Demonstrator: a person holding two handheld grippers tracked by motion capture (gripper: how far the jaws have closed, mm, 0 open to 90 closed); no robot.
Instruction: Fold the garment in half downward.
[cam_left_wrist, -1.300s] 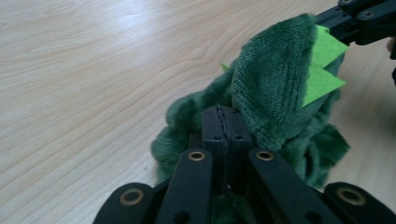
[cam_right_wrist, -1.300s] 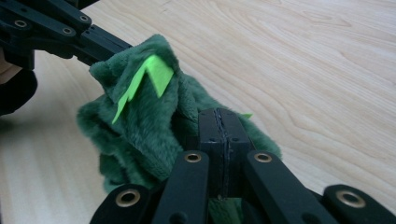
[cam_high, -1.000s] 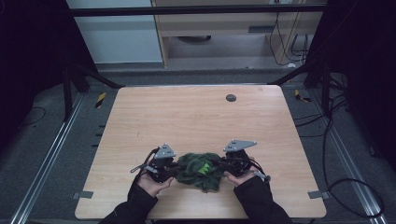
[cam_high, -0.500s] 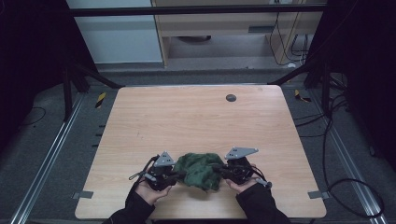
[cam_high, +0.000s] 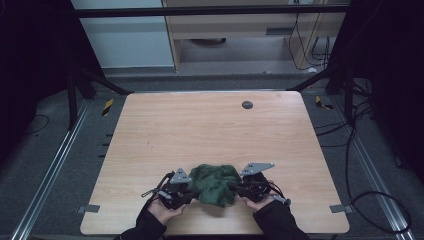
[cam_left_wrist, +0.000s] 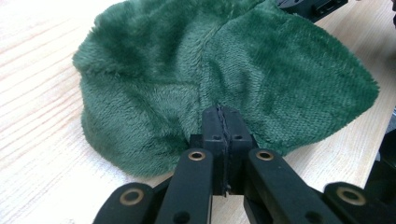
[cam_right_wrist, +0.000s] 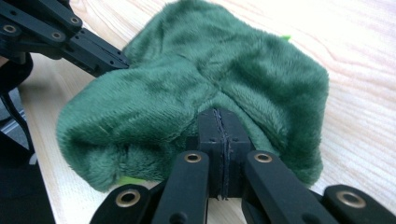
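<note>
A: Where is the green plush cloth?

B: Bunched on the table, between both tools.

A: Their grip?

B: Left gripper is clamped on the cloth's near edge; right gripper pinches the opposite edge, jaws pressed together.

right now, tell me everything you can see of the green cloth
The green cloth looks like soft plush fleece, dark green, with a seam running across its pile. It is bunched in a loose mound near the front edge of the wooden table, resting on it. The left gripper pinches its fabric from one side and the right gripper from the opposite side, both with jaws closed on a fold. A small bright green bit peeks out at its edges in the right gripper view.
</note>
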